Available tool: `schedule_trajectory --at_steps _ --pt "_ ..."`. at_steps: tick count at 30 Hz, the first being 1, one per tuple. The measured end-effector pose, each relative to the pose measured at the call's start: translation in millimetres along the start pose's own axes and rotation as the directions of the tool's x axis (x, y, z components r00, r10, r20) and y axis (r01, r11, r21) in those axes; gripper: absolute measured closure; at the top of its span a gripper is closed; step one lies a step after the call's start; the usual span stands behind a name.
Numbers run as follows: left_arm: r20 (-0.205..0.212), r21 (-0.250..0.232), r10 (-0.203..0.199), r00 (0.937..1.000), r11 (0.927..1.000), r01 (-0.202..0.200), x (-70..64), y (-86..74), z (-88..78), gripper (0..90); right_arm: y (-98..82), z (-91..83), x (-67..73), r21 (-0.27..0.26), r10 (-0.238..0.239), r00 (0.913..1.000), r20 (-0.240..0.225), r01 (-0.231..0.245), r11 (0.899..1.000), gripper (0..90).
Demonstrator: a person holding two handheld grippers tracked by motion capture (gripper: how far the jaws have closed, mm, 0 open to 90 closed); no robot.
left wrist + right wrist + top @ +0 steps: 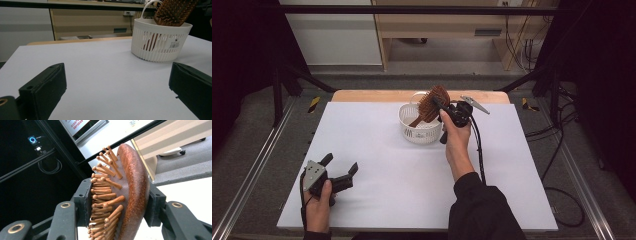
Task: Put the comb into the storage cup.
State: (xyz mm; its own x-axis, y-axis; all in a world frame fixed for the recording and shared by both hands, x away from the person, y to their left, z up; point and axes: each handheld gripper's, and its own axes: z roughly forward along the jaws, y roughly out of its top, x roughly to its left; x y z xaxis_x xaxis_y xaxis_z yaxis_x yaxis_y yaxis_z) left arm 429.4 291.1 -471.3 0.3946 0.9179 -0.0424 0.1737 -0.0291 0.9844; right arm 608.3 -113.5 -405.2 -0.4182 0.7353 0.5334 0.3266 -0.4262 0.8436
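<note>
Holding a brown wooden hairbrush (432, 103) by its head, the right tongs (443, 111) are squeezed tight on it at the far side of the white surface (412, 170). One jaw presses the peg side and the other presses the smooth back, as the right gripper view shows. The brush handle points down into the white basket (419, 131), which sits near the far edge. The left tongs (341, 168) rest low near the front left corner, well apart from the basket, with jaws spread wide and nothing between them.
</note>
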Motion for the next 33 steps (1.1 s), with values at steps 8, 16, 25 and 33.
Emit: schedule_trajectory --at_steps 8,16,25,33 --pt "0.000 -0.001 -0.002 1.0000 1.0000 0.002 0.0 0.0 0.0 1.3 0.3 -0.8 -0.9 0.007 -0.009 1.0000 0.001 0.009 1.000 48.9" --pt "0.000 -0.001 -0.001 1.0000 1.0000 0.001 0.0 0.1 0.0 1.3 1.2 -2.2 -3.4 0.020 -0.011 0.9999 0.004 0.011 1.000 48.2" --pt "0.000 -0.001 -0.002 1.0000 1.0000 0.002 0.0 0.0 0.1 1.3 0.6 -4.8 -7.9 0.027 -0.001 1.0000 0.009 0.001 1.000 46.9" --pt "0.000 0.002 -0.005 1.0000 1.0000 0.005 0.1 -0.5 0.7 1.3 1.1 -7.3 -13.2 0.049 0.003 0.9999 0.016 -0.004 0.999 45.6"
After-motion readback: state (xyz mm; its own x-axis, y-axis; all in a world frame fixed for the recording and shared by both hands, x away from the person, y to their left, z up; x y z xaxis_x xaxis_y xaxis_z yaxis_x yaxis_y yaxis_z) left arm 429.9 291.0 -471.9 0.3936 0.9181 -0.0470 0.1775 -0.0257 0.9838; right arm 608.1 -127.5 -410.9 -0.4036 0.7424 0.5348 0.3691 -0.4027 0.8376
